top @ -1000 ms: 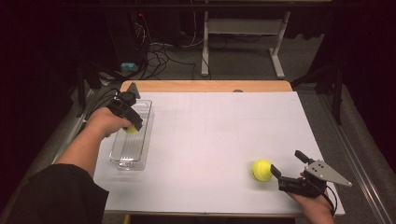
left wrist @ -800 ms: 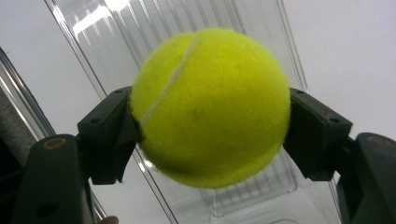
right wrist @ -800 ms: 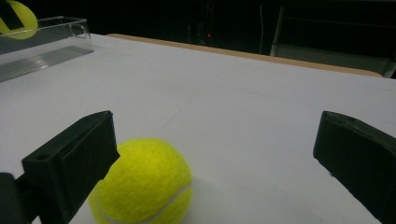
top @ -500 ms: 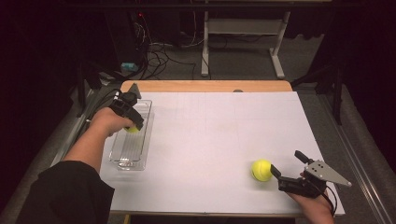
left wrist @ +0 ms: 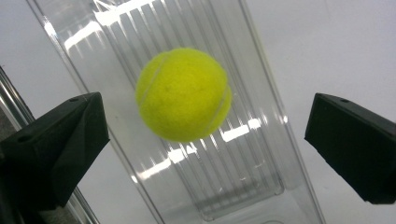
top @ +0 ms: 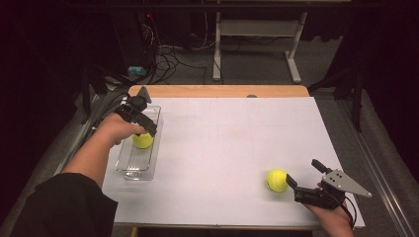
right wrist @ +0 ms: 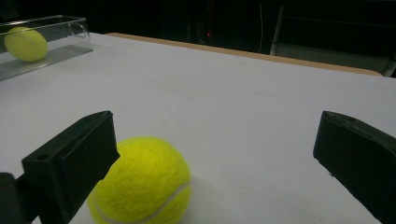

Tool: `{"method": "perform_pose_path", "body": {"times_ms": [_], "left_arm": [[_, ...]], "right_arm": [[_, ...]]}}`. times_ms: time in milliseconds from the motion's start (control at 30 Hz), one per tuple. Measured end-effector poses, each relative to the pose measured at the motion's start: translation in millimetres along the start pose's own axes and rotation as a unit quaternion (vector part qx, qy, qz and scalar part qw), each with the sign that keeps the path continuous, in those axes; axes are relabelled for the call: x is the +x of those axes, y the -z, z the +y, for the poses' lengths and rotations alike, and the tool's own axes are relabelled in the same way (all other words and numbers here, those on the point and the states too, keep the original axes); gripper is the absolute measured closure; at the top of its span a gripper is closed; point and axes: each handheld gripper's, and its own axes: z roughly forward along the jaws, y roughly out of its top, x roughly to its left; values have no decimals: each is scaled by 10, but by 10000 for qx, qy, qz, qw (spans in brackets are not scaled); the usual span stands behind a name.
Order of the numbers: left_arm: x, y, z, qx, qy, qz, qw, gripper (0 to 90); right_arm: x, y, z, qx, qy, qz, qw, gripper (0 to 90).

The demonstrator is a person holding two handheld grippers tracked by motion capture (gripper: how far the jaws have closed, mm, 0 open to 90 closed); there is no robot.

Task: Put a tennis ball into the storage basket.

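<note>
Release is finishing as our left gripper (left wrist: 201, 154), fingers just opening apart, is dropping one ball (left wrist: 183, 94) into the tray (top: 129, 165); next, our wide-open right gripper (right wrist: 219, 158) closes on the second ball (right wrist: 142, 184) farther from the tray.

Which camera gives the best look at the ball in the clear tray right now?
The left gripper view: the tray ball sits large and sharp over the ribbed clear tray, between wide-open jaws. The high view shows it small, partly behind the left gripper. The right gripper view shows it far off, top left.
</note>
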Motion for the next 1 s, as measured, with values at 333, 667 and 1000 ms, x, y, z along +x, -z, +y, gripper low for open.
{"method": "perform_pose_path", "body": {"times_ms": [333, 667, 1000], "left_arm": [[-289, 41, -32, -110, -338, 6, 9994, 4], [-554, 2, -19, -133, -699, -81, 9974, 5], [-1064, -74, -5, -93, -1319, -29, 9912, 5]], "right_arm": [[7, 1, 4, -8, -9, -1, 10000, 0], [9, -7, -3, 9, 9, 1, 10000, 0], [18, -14, -5, 31, 1, 17, 10000, 0]]}}
